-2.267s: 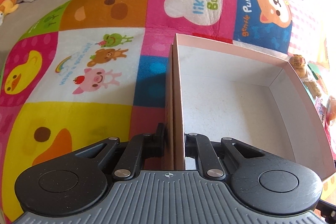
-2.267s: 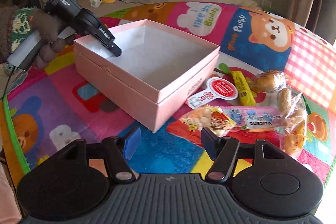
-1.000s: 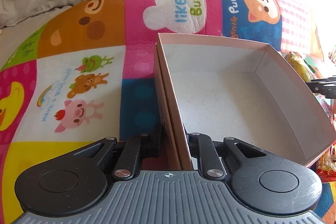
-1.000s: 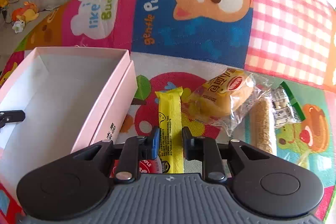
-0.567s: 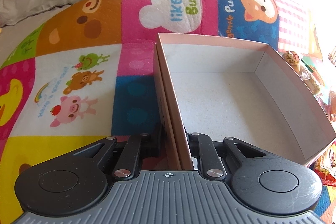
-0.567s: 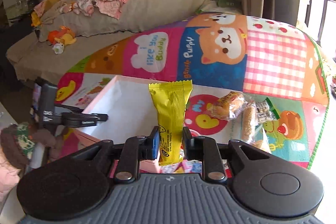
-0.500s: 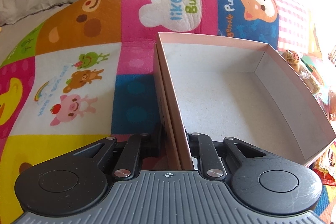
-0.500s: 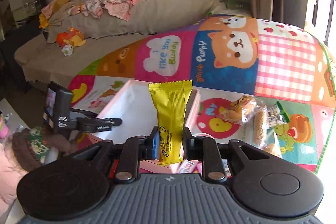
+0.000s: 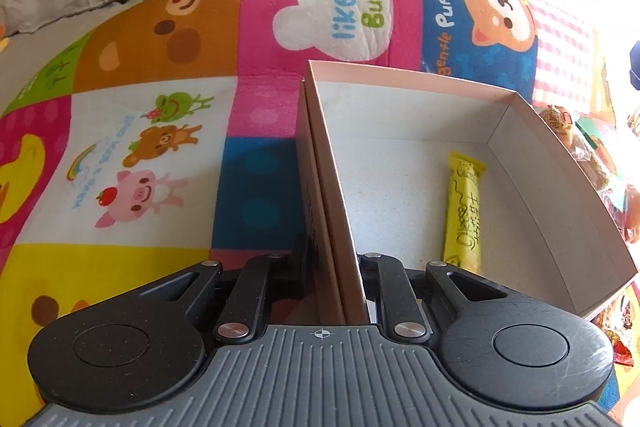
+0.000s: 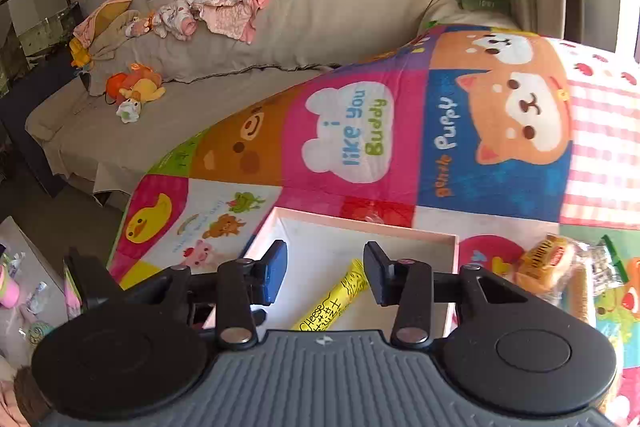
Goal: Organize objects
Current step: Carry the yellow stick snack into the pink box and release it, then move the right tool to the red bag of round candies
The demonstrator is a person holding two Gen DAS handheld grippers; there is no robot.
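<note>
One open pink cardboard box (image 9: 420, 187), one long yellow snack wrapper (image 9: 464, 211) lying flat on its floor near the right wall; also seen from the right wrist (image 10: 336, 301). Left tongs (image 9: 332, 267) pinch the box's near-left wall, one finger outside, one inside. Right tongs (image 10: 325, 273) are spread with nothing between them, hovering above the box. At least two clear-wrapped snack packs (image 10: 556, 267) sit on the colourful cartoon play mat (image 9: 160, 107) just right of the box; exact count unclear, they overlap. Beige sofa (image 10: 320, 23) behind, with crumpled pink clothes (image 10: 224, 11) and one orange plush toy (image 10: 134, 87). Versus 0.5 s ago: the wrapper was clamped upright in the right tongs, now it's in the box and those tongs have opened. Left grip unchanged.
</note>
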